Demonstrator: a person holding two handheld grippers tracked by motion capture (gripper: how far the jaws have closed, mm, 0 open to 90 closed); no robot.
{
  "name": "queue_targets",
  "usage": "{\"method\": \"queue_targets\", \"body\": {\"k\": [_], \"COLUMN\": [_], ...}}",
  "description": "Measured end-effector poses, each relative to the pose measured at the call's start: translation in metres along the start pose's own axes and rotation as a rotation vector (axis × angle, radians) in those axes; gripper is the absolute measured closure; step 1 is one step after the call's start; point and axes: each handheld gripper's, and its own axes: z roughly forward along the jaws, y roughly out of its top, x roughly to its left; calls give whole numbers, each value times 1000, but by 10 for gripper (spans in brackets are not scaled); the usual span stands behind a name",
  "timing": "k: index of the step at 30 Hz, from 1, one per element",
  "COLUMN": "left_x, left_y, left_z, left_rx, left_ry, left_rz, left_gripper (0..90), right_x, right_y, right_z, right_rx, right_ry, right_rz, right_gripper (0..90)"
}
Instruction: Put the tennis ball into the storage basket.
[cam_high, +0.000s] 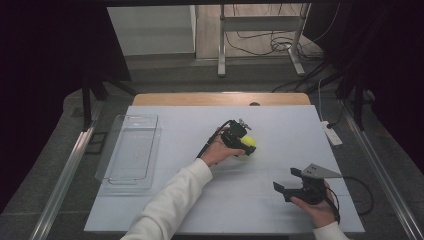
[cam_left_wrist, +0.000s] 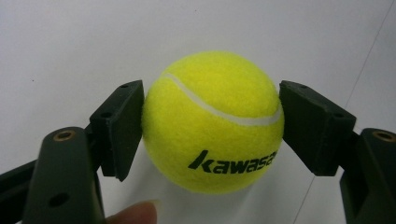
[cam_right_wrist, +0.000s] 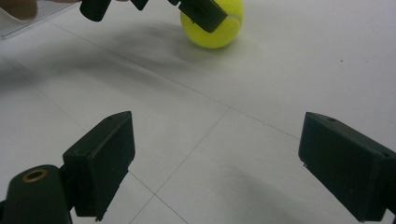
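While I watch from above, the left gripper (cam_high: 240, 141) sits near mid-bench w/ its jaws pinching the tennis ball (cam_high: 248, 144). Its body covers most of the ball there; just a yellow sliver shows on the right side. From the left gripper view, the ball (cam_left_wrist: 212, 121) is clear: one pad on each flank, white seam across the top, black lettering cut off where the ball curves away, so I can't read the full word. A fingertip (cam_left_wrist: 135, 213) pokes in at the bottom edge, rest of the hand out of frame. The ball rests on the white bench (cam_high: 180, 200).

The right gripper (cam_high: 287, 187) is well apart, nearer the front edge, jaws spread w/ nothing between. A clear tray (cam_high: 131, 150) lies at the left, faint and hard to outline.
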Motion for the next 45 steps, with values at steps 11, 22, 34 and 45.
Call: {"method": "queue_targets", "body": {"k": [11, 22, 34, 45], "left_x": [2, 1, 1, 1], "left_y": [-5, -11, -19, -24], "left_z": [-16, -30, -41, -46], "left_rx": [-32, -64, -78, -83], "left_ry": [-16, -20, -32, -37], "left_rz": [-3, 4, 11, 19], "left_gripper": [262, 262, 262, 262], "right_x": [0, 1, 1, 1], "right_y": [0, 0, 0, 0], "right_z": [0, 0, 1, 1], "right_rx": [0, 2, 4, 5], "right_ry": [1, 0, -1, -3], "right_rz": [0, 1, -2, -4], "right_gripper": [108, 108, 108, 108]}}
